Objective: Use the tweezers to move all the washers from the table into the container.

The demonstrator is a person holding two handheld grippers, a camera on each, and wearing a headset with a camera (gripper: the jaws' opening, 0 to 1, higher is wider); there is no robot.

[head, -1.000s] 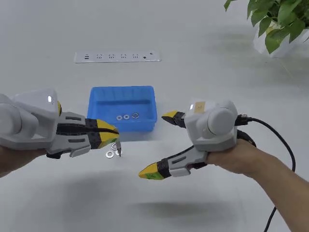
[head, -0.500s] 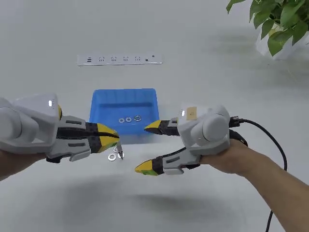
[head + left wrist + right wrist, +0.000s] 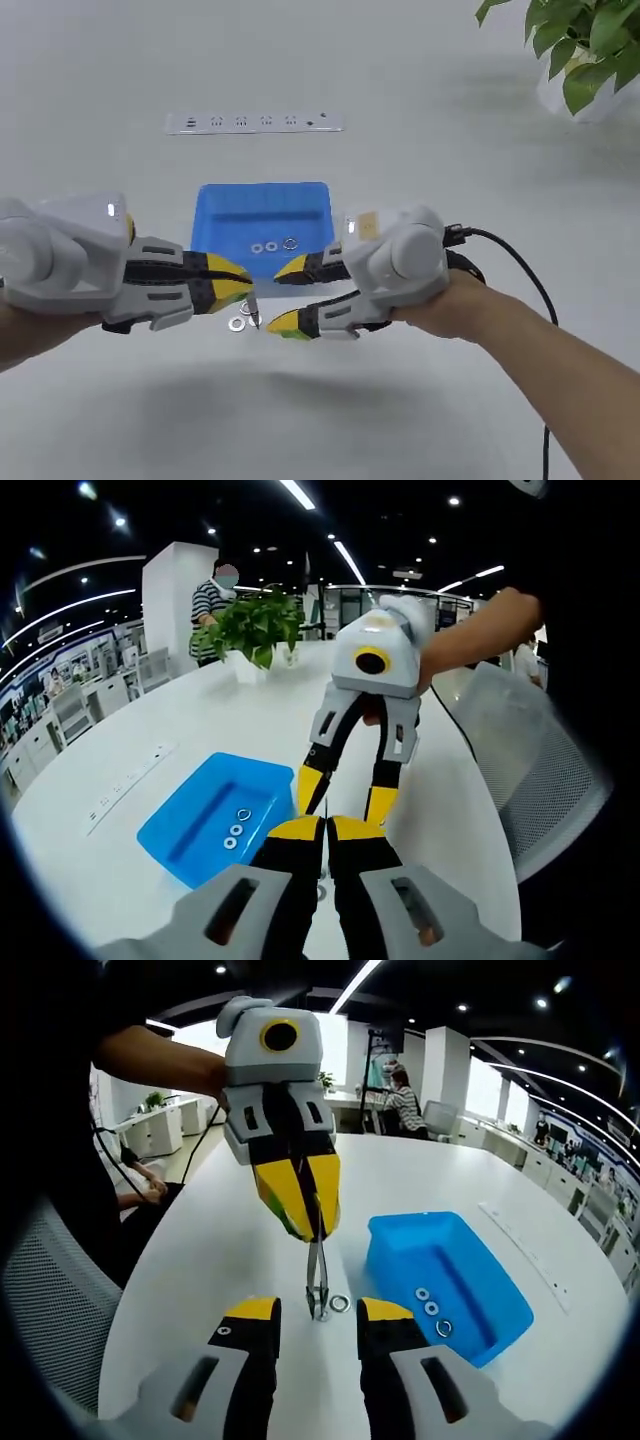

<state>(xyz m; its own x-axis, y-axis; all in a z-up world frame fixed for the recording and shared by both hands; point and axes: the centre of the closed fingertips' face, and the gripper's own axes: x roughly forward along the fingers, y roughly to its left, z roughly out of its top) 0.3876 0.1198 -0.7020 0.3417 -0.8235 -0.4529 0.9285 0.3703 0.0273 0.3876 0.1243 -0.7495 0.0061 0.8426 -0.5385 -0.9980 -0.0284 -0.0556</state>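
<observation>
My left gripper (image 3: 241, 281) is shut on a pair of metal tweezers (image 3: 250, 306) that point down at the table. The tweezer tips (image 3: 318, 1305) rest among two small washers (image 3: 238, 324) lying just in front of the blue container (image 3: 213, 222); one washer (image 3: 340, 1304) lies right beside the tips. Whether the tips hold a washer I cannot tell. Three washers (image 3: 271, 247) lie inside the container. My right gripper (image 3: 287, 296) is open, facing the left one, its jaws on either side of the tweezers' lower end. Seen from my left gripper (image 3: 328, 826), the right gripper (image 3: 343, 792) points back at it.
A white power strip (image 3: 254, 123) lies beyond the container. A potted plant (image 3: 588, 48) stands at the far right corner. The white table (image 3: 420, 130) stretches all around. A black cable (image 3: 520, 290) trails from the right gripper. A person stands behind the plant (image 3: 254, 626).
My right gripper has moved left, from well right of the washers to around the tweezer tips. The left gripper and tweezers have stayed put. The camera has shifted slightly.
</observation>
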